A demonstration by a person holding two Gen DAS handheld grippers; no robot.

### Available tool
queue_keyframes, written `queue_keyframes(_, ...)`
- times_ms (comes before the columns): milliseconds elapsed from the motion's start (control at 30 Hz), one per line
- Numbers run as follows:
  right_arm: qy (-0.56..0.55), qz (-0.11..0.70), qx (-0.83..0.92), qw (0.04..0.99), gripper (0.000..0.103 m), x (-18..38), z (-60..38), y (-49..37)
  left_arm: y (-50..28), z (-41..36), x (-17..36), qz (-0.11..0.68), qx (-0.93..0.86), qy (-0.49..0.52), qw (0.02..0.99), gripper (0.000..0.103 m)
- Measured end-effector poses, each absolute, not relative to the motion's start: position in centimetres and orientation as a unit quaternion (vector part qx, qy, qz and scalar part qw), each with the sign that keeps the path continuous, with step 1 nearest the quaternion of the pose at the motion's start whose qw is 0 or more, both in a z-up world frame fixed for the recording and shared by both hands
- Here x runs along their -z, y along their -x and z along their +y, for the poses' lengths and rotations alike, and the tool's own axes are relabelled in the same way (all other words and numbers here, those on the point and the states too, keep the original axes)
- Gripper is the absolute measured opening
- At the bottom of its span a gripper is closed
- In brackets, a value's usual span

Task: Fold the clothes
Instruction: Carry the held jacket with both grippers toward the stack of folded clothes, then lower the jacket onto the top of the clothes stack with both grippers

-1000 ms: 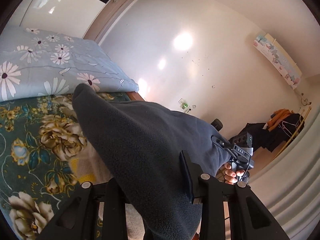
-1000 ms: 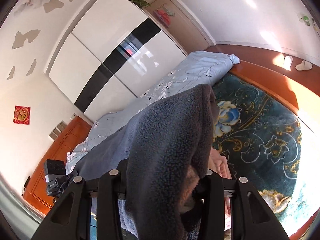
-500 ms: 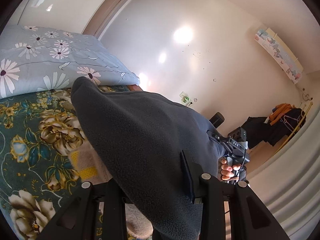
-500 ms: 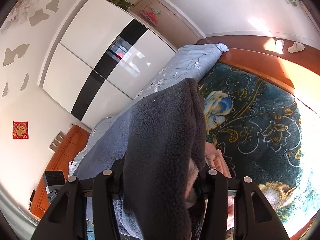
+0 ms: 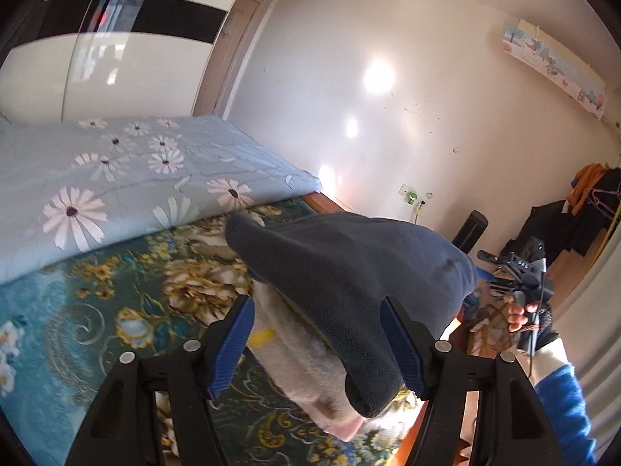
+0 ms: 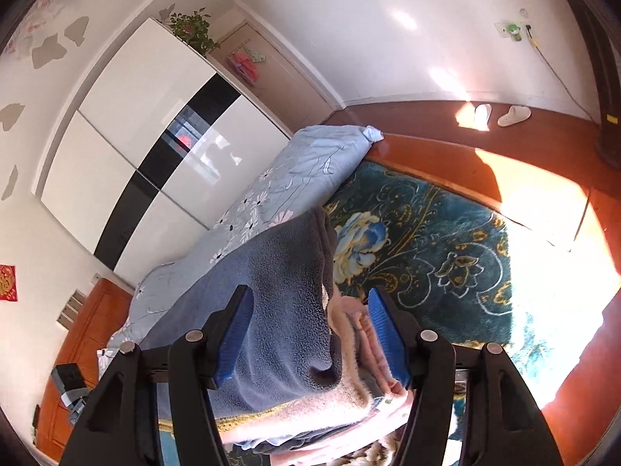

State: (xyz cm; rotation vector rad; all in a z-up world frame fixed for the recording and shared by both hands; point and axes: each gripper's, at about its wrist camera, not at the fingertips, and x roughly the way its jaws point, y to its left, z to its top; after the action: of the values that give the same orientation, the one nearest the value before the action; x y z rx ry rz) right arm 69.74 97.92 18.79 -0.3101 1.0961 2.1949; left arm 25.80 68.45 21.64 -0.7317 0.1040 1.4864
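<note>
Both claws, left gripper (image 5: 320, 343) and right gripper (image 6: 310, 339), spread around the fleece (image 5: 349, 272); smooth its folded edge flat on the bed (image 6: 446, 240).

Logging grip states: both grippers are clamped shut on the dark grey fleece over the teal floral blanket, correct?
Not quite. Both wrist views show the jaws apart: the left gripper and right gripper are open, and the dark grey fleece lies loose between the blue pads above the teal floral blanket.

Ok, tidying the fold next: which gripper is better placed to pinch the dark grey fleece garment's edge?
Likely the right gripper: open, it straddles the dark grey fleece garment at its hemmed edge; the open left gripper faces a thick bulge.
</note>
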Motion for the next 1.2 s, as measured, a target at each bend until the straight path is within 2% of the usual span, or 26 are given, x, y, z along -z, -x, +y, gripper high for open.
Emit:
queue_keyframes(167,0.12,0.353,-0.858,0.353,0.063,-23.5,96.0,-67.0,-26.8,69.7,-24.9,0.064,-0.672,0.278,0.684,0.076)
queue_keyframes(300,0.185,0.286,-0.88,0.331,0.063,-24.5,94.4,-60.2,-29.1,73.6,-24.3,0.09,-0.652,0.29,0.695,0.076)
queue_keyframes(467,0.264,0.247,-0.88,0.307,0.063,-21.4,93.3,-54.7,-32.0,75.9,-20.2,0.146,-0.64,0.31,0.688,0.076)
queue_keyframes(567,0.309,0.22,-0.87,0.315,0.063,-18.6,92.2,-54.5,-33.9,75.5,-18.5,0.188,-0.647,0.283,0.682,0.077)
queue_keyframes(667,0.327,0.181,-0.87,0.323,0.063,-17.0,90.3,-55.4,-34.6,74.8,-17.4,0.187,-0.632,0.287,0.695,0.078)
queue_keyframes(967,0.331,0.21,-0.861,0.325,0.064,-15.5,90.3,-56.8,-35.4,75.0,-16.0,0.187,-0.622,0.308,0.695,0.08)
queue_keyframes(1200,0.336,0.193,-0.861,0.33,0.064,-17.0,89.4,-56.3,-35.2,73.7,-17.1,0.179,-0.626,0.298,0.698,0.081)
